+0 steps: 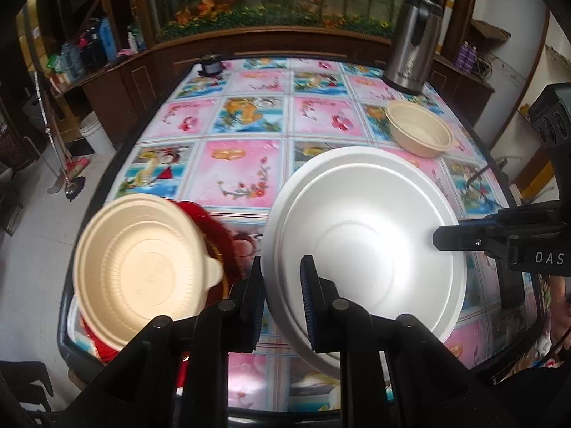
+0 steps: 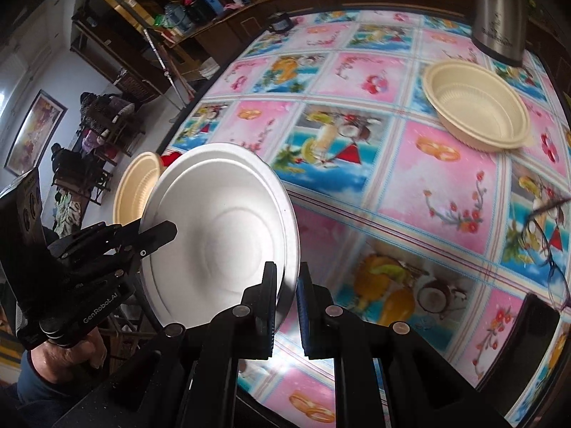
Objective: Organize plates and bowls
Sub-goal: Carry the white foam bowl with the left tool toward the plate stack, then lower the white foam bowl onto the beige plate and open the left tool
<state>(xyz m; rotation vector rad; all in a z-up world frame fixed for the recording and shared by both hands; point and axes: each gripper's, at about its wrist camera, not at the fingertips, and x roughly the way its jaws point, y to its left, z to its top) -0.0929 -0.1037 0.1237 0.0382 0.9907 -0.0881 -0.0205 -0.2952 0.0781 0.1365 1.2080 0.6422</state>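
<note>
White plate (image 1: 371, 246) held tilted above the tabletop (image 1: 246, 167), its rim pinched on two sides: left gripper (image 1: 282, 303) jaws clamped on the near edge, right gripper (image 2: 285, 306) jaws clamped on the opposite edge. Plate is smooth, matte, round, with a raised centre ring. Just left, a ribbed cream bowl (image 1: 142, 260) sits on a red dish (image 1: 210, 224). Farther off, a second cream bowl (image 1: 419, 130) rests on the glossy patterned cloth, a steel flask (image 1: 410, 42) behind it.

Home dining room: patterned vinyl tablecloth (image 1: 249, 164), steel thermos jug (image 1: 414, 42), wooden cabinet (image 1: 117, 82), framed picture (image 2: 34, 132), broom (image 1: 67, 174).
</note>
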